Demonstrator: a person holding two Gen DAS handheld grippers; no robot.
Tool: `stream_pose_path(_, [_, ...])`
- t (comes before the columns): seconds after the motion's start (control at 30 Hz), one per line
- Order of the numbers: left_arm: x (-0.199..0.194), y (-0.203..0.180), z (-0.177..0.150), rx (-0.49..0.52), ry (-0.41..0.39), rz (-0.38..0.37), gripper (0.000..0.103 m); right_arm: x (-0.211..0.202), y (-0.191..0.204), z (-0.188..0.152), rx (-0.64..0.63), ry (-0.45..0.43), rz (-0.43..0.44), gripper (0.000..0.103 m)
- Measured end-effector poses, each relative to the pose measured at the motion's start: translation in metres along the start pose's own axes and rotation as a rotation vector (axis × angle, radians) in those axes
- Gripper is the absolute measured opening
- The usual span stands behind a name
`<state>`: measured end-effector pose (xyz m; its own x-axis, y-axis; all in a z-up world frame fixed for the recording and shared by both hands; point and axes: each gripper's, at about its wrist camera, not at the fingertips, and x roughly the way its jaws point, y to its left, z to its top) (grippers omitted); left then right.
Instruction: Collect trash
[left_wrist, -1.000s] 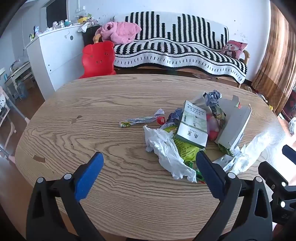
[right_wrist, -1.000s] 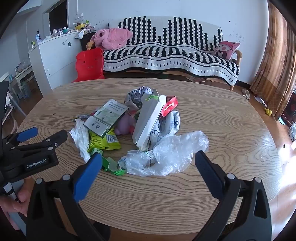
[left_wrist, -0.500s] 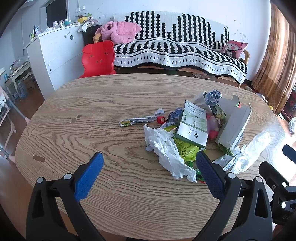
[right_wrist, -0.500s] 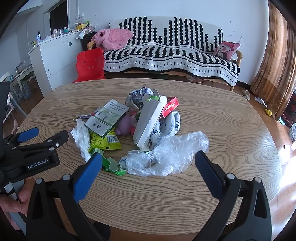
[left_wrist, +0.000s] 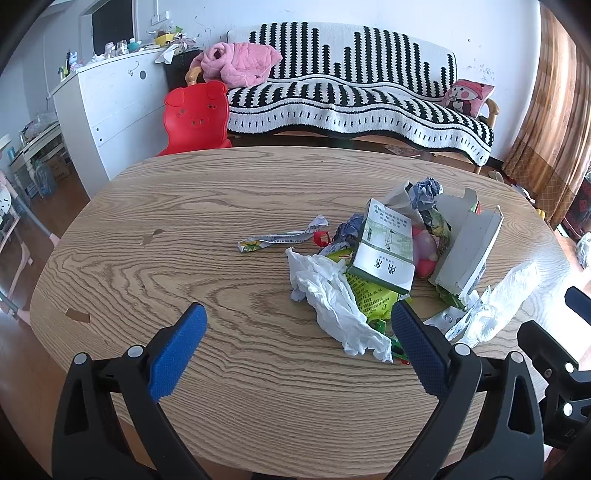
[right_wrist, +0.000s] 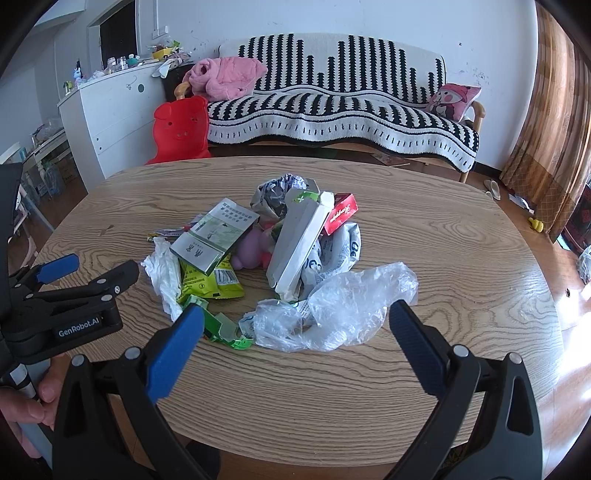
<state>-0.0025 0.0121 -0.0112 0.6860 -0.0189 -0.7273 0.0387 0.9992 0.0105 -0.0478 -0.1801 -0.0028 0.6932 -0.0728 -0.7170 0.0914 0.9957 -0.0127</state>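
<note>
A heap of trash lies on the oval wooden table (left_wrist: 184, 229): a crumpled white tissue (left_wrist: 332, 295), a green-and-white carton (left_wrist: 384, 247), a yellow-green wrapper (left_wrist: 369, 295), a long white box (right_wrist: 299, 243), a red packet (right_wrist: 341, 214) and a clear plastic bag (right_wrist: 343, 306). My left gripper (left_wrist: 297, 347) hovers open over the table's near edge, left of the heap, with nothing between its fingers. My right gripper (right_wrist: 295, 339) is open too, its fingers flanking the near end of the plastic bag. The left gripper (right_wrist: 88, 273) also shows at the left of the right wrist view.
A striped sofa (left_wrist: 351, 99) with a pink blanket (left_wrist: 240, 62) stands behind the table. A red pig-shaped chair (left_wrist: 195, 118) and a white cabinet (left_wrist: 107, 110) are at the back left. A curtain (left_wrist: 554, 110) hangs at the right. A loose wrapper strip (left_wrist: 277, 238) lies left of the heap.
Both views have shifted very slightly; the trash and both open grippers stay much as they were.
</note>
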Motion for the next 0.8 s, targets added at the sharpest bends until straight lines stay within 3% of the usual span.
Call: stream_pose_path(0.8, [0.0012,-0.0060,0.0022,-0.008,0.007,0.002,0.097,-0.0050,0.0049,-0.0010,0.002,0.000,-0.001,0.097])
